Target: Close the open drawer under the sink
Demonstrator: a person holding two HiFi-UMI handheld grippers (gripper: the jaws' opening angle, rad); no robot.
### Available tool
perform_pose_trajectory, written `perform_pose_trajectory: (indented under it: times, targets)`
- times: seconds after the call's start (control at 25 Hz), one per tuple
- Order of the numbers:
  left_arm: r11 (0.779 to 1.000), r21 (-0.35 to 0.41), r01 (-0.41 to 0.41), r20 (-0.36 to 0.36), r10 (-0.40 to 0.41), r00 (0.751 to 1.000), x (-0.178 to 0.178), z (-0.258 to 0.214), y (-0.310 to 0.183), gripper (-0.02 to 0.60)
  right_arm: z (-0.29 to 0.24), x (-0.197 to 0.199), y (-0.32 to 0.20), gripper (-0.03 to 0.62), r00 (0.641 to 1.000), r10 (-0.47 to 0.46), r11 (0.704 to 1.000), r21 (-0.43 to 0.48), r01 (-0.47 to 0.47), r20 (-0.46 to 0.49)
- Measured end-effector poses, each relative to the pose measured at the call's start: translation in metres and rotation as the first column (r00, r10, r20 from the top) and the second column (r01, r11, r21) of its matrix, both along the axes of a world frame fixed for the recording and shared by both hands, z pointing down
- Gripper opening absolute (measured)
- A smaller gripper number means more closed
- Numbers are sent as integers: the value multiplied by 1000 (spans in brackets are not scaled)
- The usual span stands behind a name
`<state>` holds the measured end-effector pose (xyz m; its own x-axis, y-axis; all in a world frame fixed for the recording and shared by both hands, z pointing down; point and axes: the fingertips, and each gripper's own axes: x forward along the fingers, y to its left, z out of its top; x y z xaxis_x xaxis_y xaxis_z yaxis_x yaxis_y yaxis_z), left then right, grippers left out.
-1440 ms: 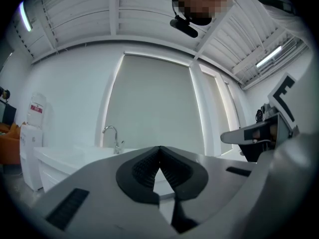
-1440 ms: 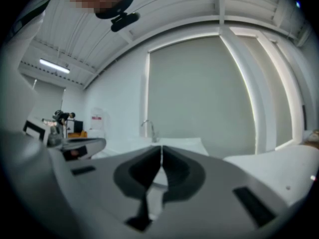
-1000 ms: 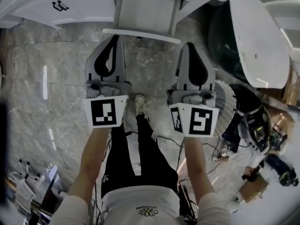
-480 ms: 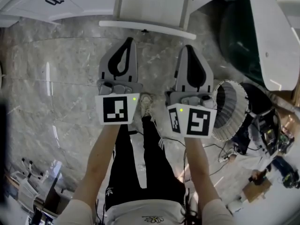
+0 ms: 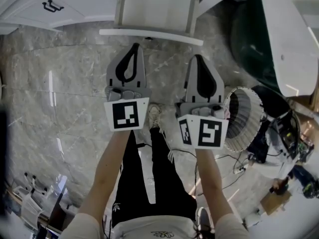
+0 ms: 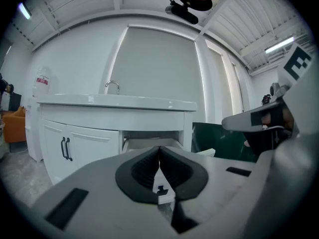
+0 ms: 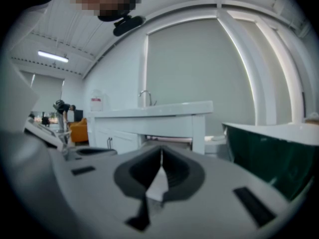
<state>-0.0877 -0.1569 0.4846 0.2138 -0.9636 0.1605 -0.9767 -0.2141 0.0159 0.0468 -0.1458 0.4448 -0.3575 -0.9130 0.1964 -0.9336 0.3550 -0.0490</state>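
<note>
The open white drawer (image 5: 154,6) sticks out of the sink cabinet at the top of the head view, and its front panel (image 5: 149,34) faces me. My left gripper (image 5: 133,46) is shut and empty, with its tips just short of that panel. My right gripper (image 5: 198,58) is also shut and empty, a little further back on the right. In the left gripper view the shut left gripper (image 6: 159,148) points at the drawer (image 6: 149,142) under the counter with the faucet (image 6: 113,85). The right gripper view shows the shut right gripper (image 7: 161,151) aimed at the same drawer (image 7: 167,141).
A dark green bathtub (image 5: 259,39) with a white rim stands to the right of the cabinet. A round wire basket (image 5: 241,118) and cables lie on the marble floor beside my right arm. A cabinet door with a black handle (image 5: 50,5) is to the left of the drawer.
Both grippers have come down in front of the drawer, still side by side and still shut. The drawer stands open as before.
</note>
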Motion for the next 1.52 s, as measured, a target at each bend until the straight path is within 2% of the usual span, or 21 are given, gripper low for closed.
perform_pose_trajectory:
  times: [0.08,0.32,0.48,0.64,0.92,1.0,1.12,1.52]
  targets:
    - [999,-36,11,-9,-12,1000,3,14,-6,48,5,1,-1,29,1000,-1,1000,-10,1,0]
    - [997,-79,18,5,-17,1000,13,53,-21,219,24,1,-1,29,1000,-15,999,-48,15,-3]
    - [995,-101,-19,26,22,999,24,83,-28,224,36,3,1,29,1000,-29,997,-70,28,-12]
    - [993,-117,-24,-14,23,1000,26,108,-38,224,49,5,-2,29,999,-34,996,-83,32,-23]
    - [984,-175,-37,-18,34,999,29,145,-45,225,76,3,-8,29,999,-46,991,-128,43,-20]
    - [985,-172,-36,-16,34,999,29,147,-48,225,78,1,-12,29,999,-51,990,-131,48,-19]
    - [988,-154,-32,-16,30,999,28,146,-53,178,80,-1,-17,29,998,-54,990,-132,51,-16]
    - [992,-124,-24,-13,22,1000,27,147,-57,156,91,3,-24,29,998,-53,987,-152,49,-21]
